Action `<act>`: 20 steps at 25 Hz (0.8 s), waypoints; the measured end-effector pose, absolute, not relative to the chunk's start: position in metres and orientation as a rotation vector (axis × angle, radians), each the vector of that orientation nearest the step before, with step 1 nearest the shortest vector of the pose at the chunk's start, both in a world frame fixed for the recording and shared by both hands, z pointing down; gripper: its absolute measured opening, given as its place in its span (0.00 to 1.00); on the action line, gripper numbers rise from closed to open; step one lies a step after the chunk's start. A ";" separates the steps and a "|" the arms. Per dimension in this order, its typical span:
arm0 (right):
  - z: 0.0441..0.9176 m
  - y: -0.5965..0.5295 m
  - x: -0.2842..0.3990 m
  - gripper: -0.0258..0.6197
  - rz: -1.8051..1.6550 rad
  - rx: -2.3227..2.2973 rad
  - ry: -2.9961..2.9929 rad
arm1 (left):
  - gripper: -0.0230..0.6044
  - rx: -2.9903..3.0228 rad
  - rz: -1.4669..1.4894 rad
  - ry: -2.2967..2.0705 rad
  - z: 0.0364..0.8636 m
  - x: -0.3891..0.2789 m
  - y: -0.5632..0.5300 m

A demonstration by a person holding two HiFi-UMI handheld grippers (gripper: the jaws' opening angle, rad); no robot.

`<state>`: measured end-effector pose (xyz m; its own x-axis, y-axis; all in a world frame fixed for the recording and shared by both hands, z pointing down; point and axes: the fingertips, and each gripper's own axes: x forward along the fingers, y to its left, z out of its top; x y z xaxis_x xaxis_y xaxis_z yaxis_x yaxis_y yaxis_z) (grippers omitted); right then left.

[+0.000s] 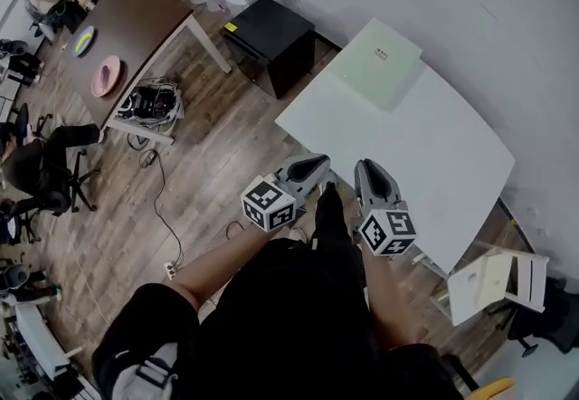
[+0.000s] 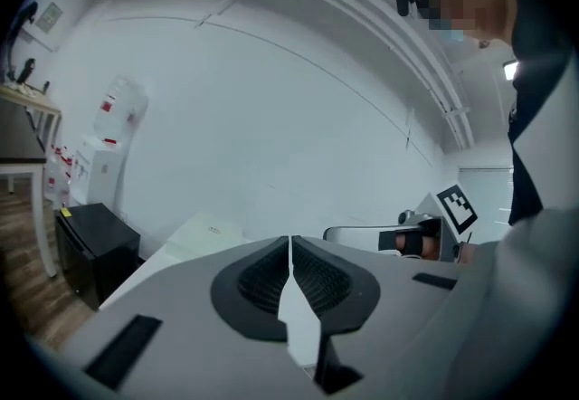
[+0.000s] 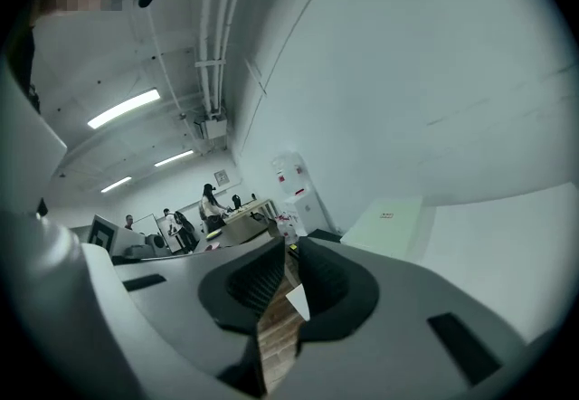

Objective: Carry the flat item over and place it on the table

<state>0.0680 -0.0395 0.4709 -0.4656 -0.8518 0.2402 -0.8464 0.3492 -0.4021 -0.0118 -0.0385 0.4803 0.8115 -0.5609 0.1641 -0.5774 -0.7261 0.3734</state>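
Note:
A flat pale green item [image 1: 375,63] lies on the far corner of the white table [image 1: 434,163]. It also shows ahead in the left gripper view as the flat item [image 2: 204,233] and in the right gripper view as the flat item [image 3: 391,219]. Both grippers are held close to the person's body, short of the table's near edge. My left gripper [image 1: 321,161] has its jaws together with nothing between them [image 2: 290,240]. My right gripper [image 1: 369,167] shows only a thin slit between its jaws [image 3: 291,246], and nothing is in it.
A black cabinet [image 1: 270,38] stands left of the white table. A brown table [image 1: 145,18] with a pink plate [image 1: 106,74] is at far left, with a tangle of cables [image 1: 152,102] and an office chair [image 1: 54,167] nearby. A white chair [image 1: 502,279] stands at right.

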 end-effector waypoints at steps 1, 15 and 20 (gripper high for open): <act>0.468 -0.028 0.061 0.14 -0.728 -1.626 2.582 | 0.08 2.582 0.062 -0.898 0.478 -0.018 -0.028; 0.434 0.036 0.008 0.11 -0.398 -1.800 2.658 | 0.08 2.661 -0.035 -1.178 0.435 -0.047 0.032; 0.418 0.022 0.007 0.11 -0.313 -1.848 2.618 | 0.08 2.687 -0.063 -1.218 0.421 -0.049 0.026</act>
